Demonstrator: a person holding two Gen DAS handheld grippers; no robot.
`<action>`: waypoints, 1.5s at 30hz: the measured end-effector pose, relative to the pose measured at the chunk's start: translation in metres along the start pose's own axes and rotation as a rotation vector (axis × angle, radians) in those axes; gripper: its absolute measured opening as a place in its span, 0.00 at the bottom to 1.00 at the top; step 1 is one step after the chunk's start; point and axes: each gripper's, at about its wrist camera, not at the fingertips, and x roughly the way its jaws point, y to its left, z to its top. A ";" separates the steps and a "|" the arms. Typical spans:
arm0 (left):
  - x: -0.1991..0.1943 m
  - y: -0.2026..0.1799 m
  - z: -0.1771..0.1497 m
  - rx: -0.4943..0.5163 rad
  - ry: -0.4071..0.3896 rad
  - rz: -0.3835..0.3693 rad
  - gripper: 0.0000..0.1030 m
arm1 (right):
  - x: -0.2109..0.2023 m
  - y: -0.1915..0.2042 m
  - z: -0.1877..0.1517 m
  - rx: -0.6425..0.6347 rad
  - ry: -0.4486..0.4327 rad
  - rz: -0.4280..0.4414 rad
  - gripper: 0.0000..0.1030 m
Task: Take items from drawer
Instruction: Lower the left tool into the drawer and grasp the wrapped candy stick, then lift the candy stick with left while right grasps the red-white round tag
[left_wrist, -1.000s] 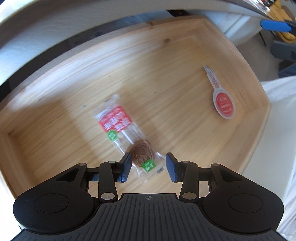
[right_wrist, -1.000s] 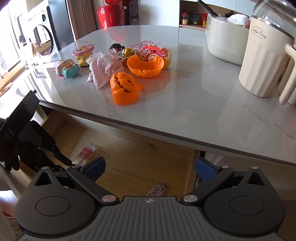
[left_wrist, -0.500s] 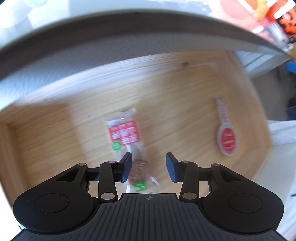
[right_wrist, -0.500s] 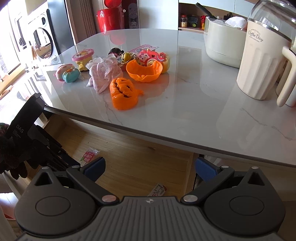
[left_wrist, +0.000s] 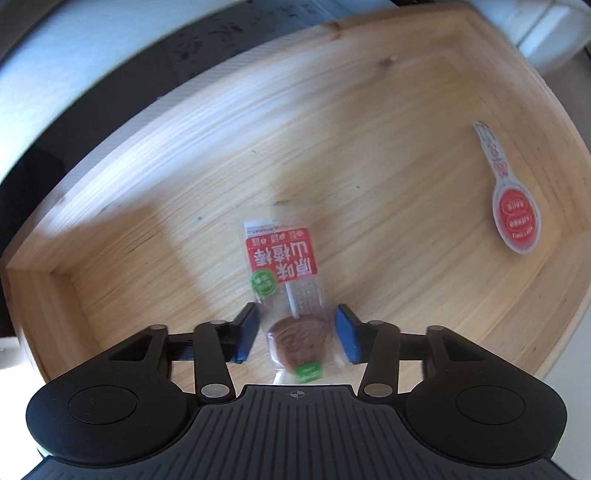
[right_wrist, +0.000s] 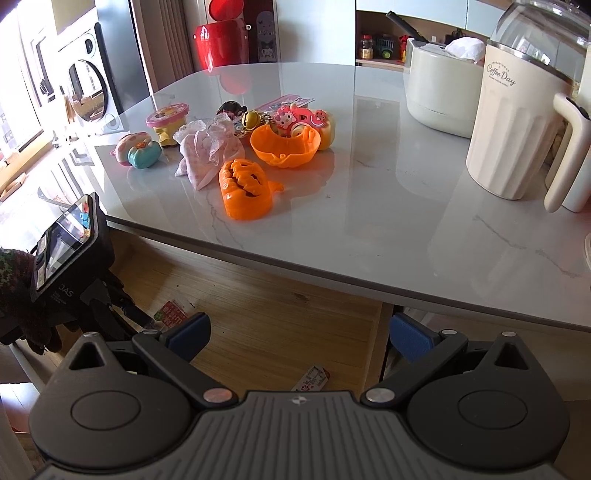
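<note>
Wooden drawer (left_wrist: 369, 147) stands pulled out under the marble counter (right_wrist: 369, 206), exposing its contents from above. Left gripper (left_wrist: 295, 332) points straight down, jaws opening to straddle the lollipop packet (left_wrist: 284, 273) lying flat on the drawer floor, pads not yet touching; the spoon-shaped packet (left_wrist: 513, 214) lies well apart. Right gripper (right_wrist: 299, 332) hangs spread and empty, presumably clear of the reach.

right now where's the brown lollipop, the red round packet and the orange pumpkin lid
brown lollipop (left_wrist: 297, 338), left wrist view, on the brown disc
red round packet (left_wrist: 516, 218), left wrist view, on its red round end
orange pumpkin lid (right_wrist: 244, 190), right wrist view, on the carved face
</note>
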 end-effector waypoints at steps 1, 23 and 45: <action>0.000 0.000 0.001 0.002 0.002 -0.002 0.55 | 0.000 0.000 0.000 0.001 -0.001 0.000 1.00; -0.106 0.041 -0.064 -0.190 -0.381 -0.278 0.36 | 0.061 0.040 -0.004 -0.258 0.427 0.140 0.85; -0.094 0.057 -0.088 -0.259 -0.349 -0.349 0.36 | 0.176 0.055 -0.030 -0.319 0.856 0.079 0.84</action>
